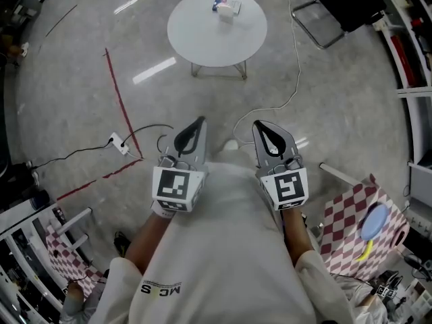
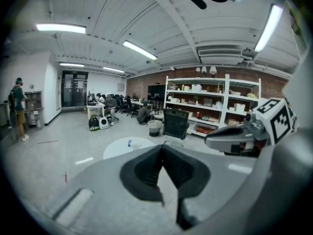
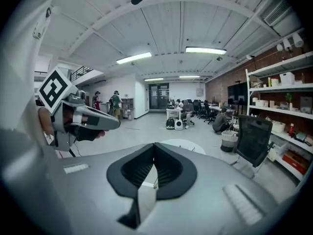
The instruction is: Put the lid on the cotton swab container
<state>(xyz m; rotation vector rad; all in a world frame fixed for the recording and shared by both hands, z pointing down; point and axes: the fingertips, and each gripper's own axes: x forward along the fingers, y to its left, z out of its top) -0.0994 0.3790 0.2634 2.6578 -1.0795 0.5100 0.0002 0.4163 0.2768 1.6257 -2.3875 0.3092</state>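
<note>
though your left gripper [image 1: 200, 121] and right gripper [image 1: 259, 124] hang closed, empty, the container [image 1: 227, 9] sits far off.
lid likely light, slick: pinch its rim.

My left tool [image 1: 200, 121] and right tool [image 1: 259, 124]: matt grey plastic. Far tabletop [image 1: 202, 36] smooth white. Floor [image 1: 337, 93] glossy. Near-right checkered cloth [image 1: 347, 229].

The person wears a white short-sleeved T-shirt [image 1: 223, 248] with dark lettering [image 1: 160, 289] printed on it. Each hand carries a grey plastic two-jaw tool, the left gripper [image 1: 198, 121] and the right gripper [image 1: 259, 125]. Black ribbed pads [image 3: 134, 173] line the inner faces of the jaws. Behind the jaws of each gripper sits a white cube [image 1: 177, 184] bearing black square markers.
</note>
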